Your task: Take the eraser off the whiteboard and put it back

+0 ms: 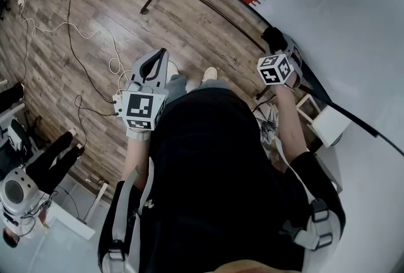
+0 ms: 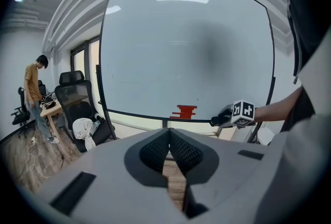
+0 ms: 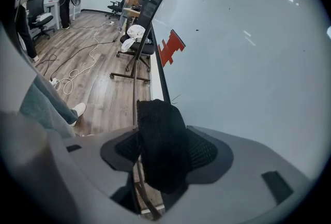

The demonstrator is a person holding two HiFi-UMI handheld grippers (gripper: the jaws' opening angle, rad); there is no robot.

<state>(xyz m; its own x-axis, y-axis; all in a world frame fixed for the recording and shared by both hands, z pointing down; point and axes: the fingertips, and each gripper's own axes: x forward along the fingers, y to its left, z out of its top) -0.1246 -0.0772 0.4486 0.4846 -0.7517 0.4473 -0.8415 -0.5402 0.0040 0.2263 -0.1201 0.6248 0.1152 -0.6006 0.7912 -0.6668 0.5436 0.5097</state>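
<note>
Right gripper [image 3: 165,153] was clamped on the eraser [image 3: 158,119], close beside the whiteboard [image 3: 248,62].
Left gripper [image 2: 169,140] was held shut and empty, well apart, since the put-back was judged a one-gripper job.

Closed left gripper [image 2: 169,134] facing whiteboard [image 2: 155,52]
</note>
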